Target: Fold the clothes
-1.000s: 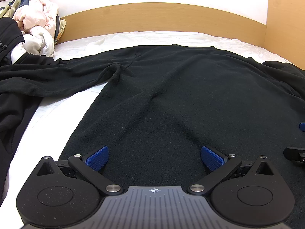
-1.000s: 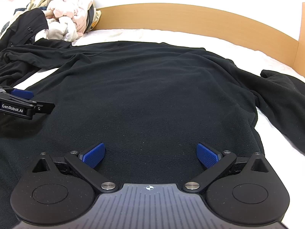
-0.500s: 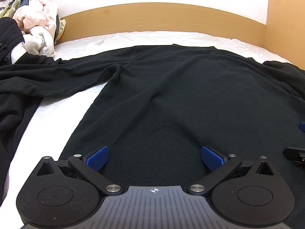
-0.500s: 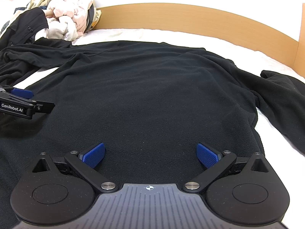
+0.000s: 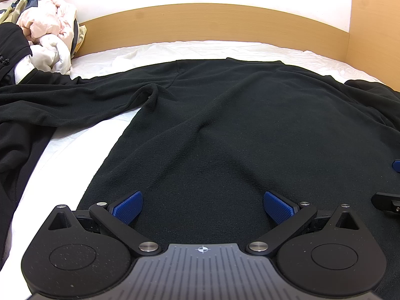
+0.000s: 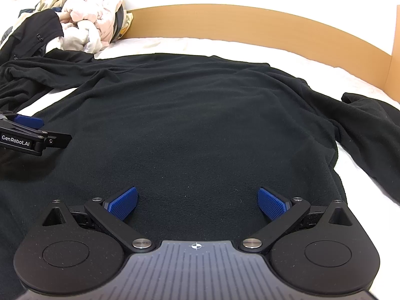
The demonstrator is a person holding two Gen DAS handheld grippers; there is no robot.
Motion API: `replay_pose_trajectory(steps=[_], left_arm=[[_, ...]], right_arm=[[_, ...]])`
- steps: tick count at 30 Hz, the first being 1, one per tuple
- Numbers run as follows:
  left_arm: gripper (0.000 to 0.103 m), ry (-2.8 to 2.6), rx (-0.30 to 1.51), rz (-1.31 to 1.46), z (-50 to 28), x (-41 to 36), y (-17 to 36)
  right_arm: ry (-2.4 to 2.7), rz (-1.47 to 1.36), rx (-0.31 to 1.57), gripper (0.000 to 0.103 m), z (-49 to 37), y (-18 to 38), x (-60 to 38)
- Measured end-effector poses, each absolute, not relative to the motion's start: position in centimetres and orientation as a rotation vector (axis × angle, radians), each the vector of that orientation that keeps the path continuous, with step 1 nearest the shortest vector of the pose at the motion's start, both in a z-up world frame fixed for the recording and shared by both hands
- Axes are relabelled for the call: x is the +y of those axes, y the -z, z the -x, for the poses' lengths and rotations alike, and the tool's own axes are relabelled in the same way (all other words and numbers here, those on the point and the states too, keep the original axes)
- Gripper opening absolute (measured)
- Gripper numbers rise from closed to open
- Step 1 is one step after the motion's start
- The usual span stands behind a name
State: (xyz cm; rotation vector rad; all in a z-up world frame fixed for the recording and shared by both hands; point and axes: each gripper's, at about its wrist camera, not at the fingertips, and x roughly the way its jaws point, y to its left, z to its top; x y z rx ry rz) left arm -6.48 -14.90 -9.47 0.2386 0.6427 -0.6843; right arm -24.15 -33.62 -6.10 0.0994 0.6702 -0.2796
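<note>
A black long-sleeved fleece top (image 5: 237,115) (image 6: 200,125) lies spread flat on the bed, hem nearest me, neck toward the headboard. Its one sleeve (image 5: 62,97) runs out to the left and the other sleeve (image 6: 370,125) falls off to the right. My left gripper (image 5: 203,206) hovers open over the hem's left part, blue pads wide apart with nothing between them. Over the hem's right part my right gripper (image 6: 197,202) is likewise open and empty. Each gripper shows at the edge of the other's view: the left gripper (image 6: 27,135), the right gripper (image 5: 390,187).
A white sheet (image 5: 70,145) covers the bed, bare to the left of the top. The wooden headboard (image 5: 212,22) curves along the far side. A heap of crumpled pale and dark clothes (image 6: 82,25) is piled at the far left corner. Another dark garment (image 5: 15,150) lies at the left edge.
</note>
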Motion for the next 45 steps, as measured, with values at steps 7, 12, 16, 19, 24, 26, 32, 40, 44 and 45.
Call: replay_pose_trajectory(steps=[7,12,16,19,24,26,32,40,44,45], left_arm=[[0.103,0.684,0.643,-0.239,6.48,-14.90,9.47],[0.103,0.684,0.643,-0.239,6.49,-14.90,9.47],[0.103,0.684,0.643,-0.239,6.49,-14.91,9.47],[0.103,0.684,0.643,-0.239,6.49,-14.91,9.47],[0.103,0.684,0.643,-0.239,6.49,-14.92,9.47],[0.103,0.684,0.643,-0.239,6.49,-14.92,9.47],[0.103,0.684,0.643,-0.239,6.49,-14.92,9.47],[0.103,0.684,0.643,-0.239,6.49,-14.92,9.48],[0.103,0.684,0.643,-0.239,6.49,-14.92,9.48],[0.103,0.684,0.643,-0.239,6.49,-14.92,9.48]], right_arm=[[0.278,-0.099,0.669,0.103,24.21,6.12,-33.77],[0.277,-0.098,0.669,0.103,24.16,6.08,-33.87],[0.277,-0.096,0.668,0.103,24.16,6.06,-33.92],[0.275,-0.100,0.670,0.103,24.12,6.07,-34.02],[0.277,-0.095,0.669,0.103,24.10,6.05,-33.91],[0.277,-0.097,0.670,0.103,24.12,6.04,-33.92],[0.279,-0.094,0.670,0.103,24.10,6.03,-33.81],[0.278,-0.096,0.671,0.103,24.11,6.03,-33.74],[0.277,-0.097,0.671,0.103,24.13,6.02,-33.75],[0.277,-0.097,0.671,0.103,24.13,6.02,-33.75]])
